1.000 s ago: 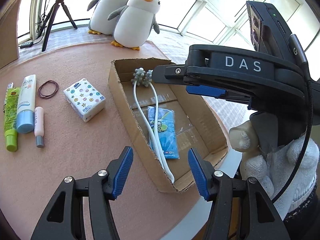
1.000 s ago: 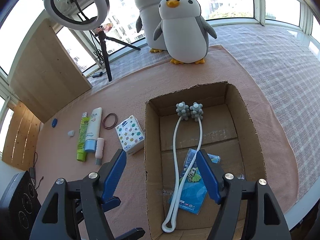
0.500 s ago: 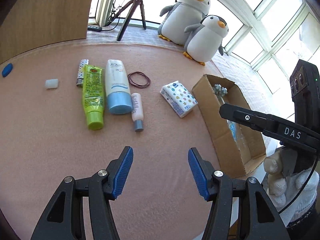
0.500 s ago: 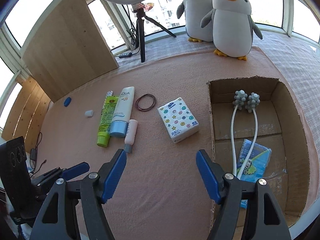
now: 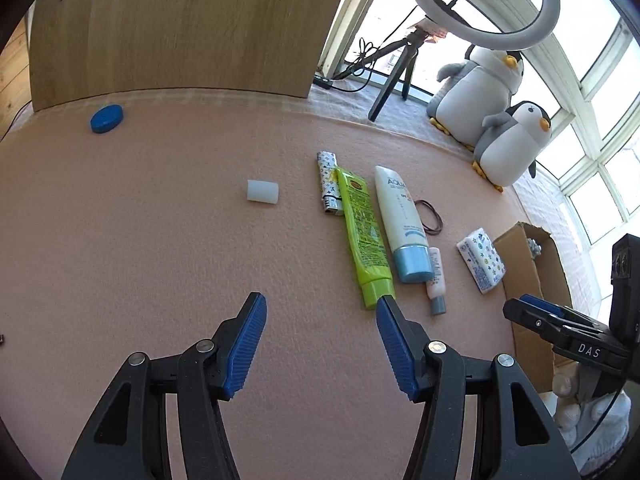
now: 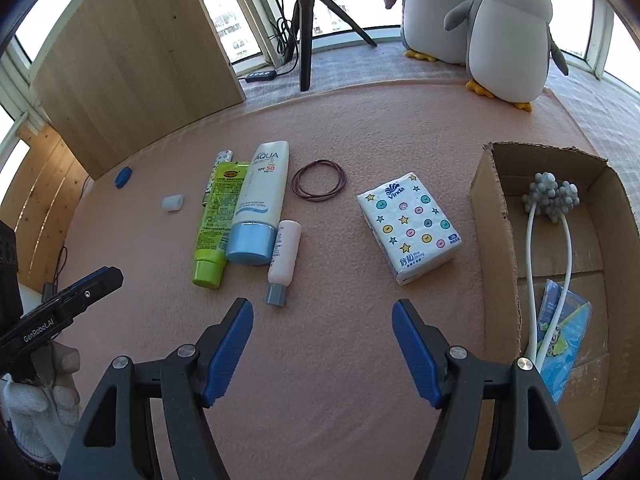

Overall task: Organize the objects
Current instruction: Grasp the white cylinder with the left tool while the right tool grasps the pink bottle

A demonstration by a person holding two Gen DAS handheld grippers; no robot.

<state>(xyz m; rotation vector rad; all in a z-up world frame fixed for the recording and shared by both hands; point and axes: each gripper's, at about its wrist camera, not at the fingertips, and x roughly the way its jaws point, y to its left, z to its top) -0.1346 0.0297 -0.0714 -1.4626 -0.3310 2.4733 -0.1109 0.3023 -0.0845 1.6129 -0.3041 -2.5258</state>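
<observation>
Tissue pack [image 6: 410,226] lies flat on the pink mat [image 6: 360,360], just left of the cardboard box [image 6: 494,216]; probably light and squashy, so pinch across its short sides. Right gripper [image 6: 322,354] and left gripper [image 5: 320,344] both hover spread, empty.
</observation>
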